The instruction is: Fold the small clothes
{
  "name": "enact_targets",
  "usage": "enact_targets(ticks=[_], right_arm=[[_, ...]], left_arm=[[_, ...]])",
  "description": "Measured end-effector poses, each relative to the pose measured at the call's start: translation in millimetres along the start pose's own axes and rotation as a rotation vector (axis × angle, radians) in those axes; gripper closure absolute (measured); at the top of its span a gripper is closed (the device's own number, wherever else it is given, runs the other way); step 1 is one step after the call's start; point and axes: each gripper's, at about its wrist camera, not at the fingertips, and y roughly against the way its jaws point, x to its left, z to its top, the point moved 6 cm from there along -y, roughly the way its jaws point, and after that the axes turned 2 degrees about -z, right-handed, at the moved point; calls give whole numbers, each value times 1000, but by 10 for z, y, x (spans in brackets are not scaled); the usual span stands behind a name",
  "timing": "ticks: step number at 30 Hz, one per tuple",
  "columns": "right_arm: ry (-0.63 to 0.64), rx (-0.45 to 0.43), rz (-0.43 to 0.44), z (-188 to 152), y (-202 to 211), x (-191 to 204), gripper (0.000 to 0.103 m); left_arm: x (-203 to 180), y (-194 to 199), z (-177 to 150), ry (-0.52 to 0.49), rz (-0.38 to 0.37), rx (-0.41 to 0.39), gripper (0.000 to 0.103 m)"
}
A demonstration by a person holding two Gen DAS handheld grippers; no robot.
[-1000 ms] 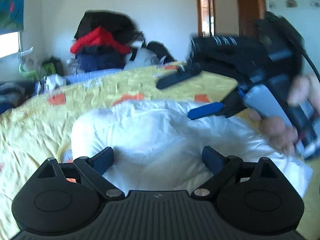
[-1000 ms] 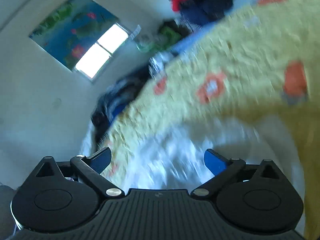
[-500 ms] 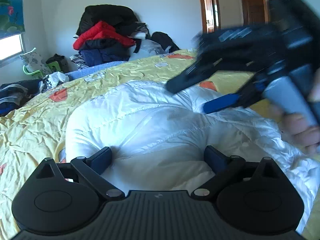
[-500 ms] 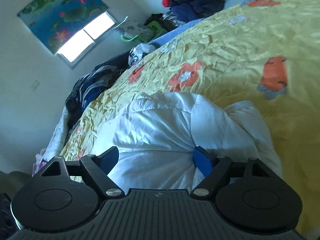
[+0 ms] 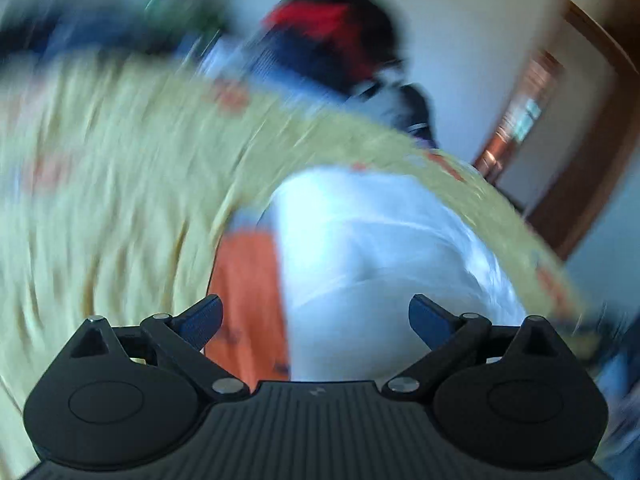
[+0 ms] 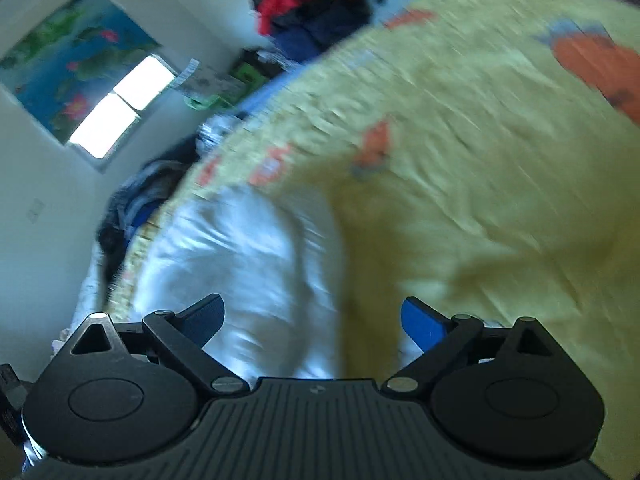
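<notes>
On the wrinkled yellow bedsheet with orange patches (image 6: 480,160) lies the puffy white quilted garment (image 6: 248,264), at the lower left of the right wrist view and at the lower centre-right of the left wrist view (image 5: 380,248). The right gripper (image 6: 316,324) has just been opening its jaws; they stand spread wide, part over the garment's near edge and part over the sheet, and the pads press nothing. The left gripper (image 5: 316,320) is spread wide too, with the garment's left edge and an orange patch (image 5: 248,280) of the sheet in front of it, and it holds nothing.

I judge that the step is to take a new hold for the next fold. To do it well, each gripper should pinch only the garment's edge, not the sheet under it, and both should lift evenly.

Both views are strongly blurred. Sleeves, collar and present folds cannot be made out. The pile of dark and red clothes (image 5: 332,40) at the top is only shapes, and neither gripper shows in the other's view.
</notes>
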Motion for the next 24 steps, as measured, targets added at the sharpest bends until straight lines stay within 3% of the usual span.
enact_targets(ticks=[3, 7, 12, 17, 18, 21, 24], right_arm=[[-26, 37, 38, -7, -128, -39, 6], [-46, 63, 81, 72, -308, 16, 4], [-64, 113, 126, 131, -484, 171, 2], [-38, 184, 192, 78, -715, 451, 6], [-13, 187, 185, 61, -749, 501, 10], [55, 225, 173, -9, -815, 652, 49], [113, 204, 169, -15, -798, 818, 58]], left_arm=[[176, -145, 54, 210, -168, 97, 3], [90, -362, 58, 251, -262, 165, 3], [-8, -686, 10, 271, -255, 249, 3], [-65, -820, 6, 248, -253, 279, 4], [-87, -830, 9, 233, -247, 276, 7], [-139, -798, 37, 175, -226, 251, 23], [-85, -729, 104, 159, -234, 235, 34]])
